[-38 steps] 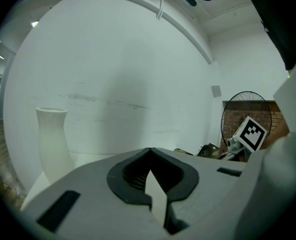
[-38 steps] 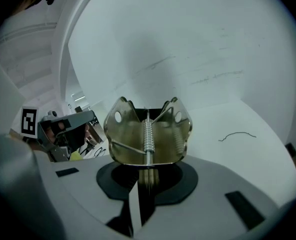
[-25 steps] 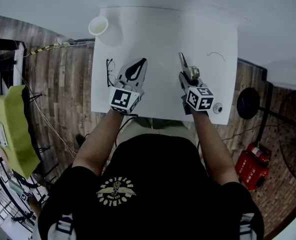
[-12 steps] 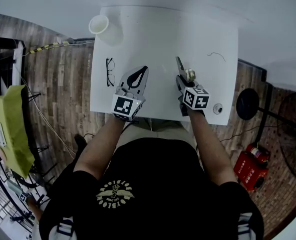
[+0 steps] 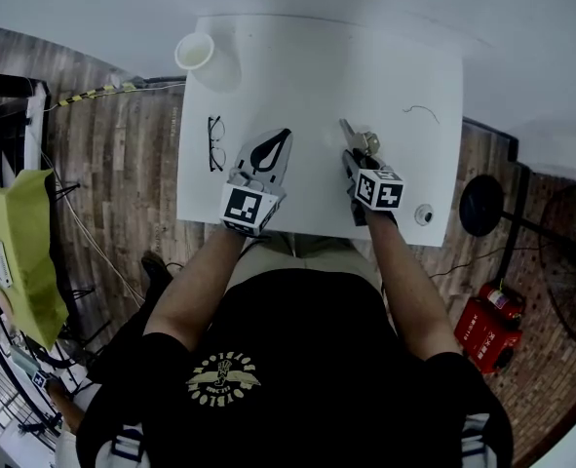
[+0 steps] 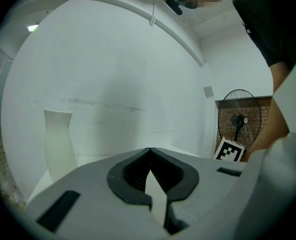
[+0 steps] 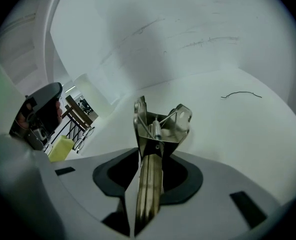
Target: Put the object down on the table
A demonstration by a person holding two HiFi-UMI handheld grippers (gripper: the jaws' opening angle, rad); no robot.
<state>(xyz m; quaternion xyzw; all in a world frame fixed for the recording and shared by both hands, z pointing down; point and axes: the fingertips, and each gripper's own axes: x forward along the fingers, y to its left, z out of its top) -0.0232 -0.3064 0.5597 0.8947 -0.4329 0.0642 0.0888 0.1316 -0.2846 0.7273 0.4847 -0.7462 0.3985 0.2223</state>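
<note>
Although its jaws have just been opening, the right gripper (image 5: 352, 154) is seen clamped on a metal spring tool (image 5: 358, 138). The tool's handles are pinched between the fingers and its sprung head is carried just beyond the fingertips, low over the white table (image 5: 317, 66); whether tool and table touch cannot be told. The left gripper (image 5: 285, 136) is seen closed, its fingertips met with nothing between them, while a pair of glasses (image 5: 214, 142) is seen to the left of its fingers and a white vase (image 5: 192, 51) well beyond them.
</note>
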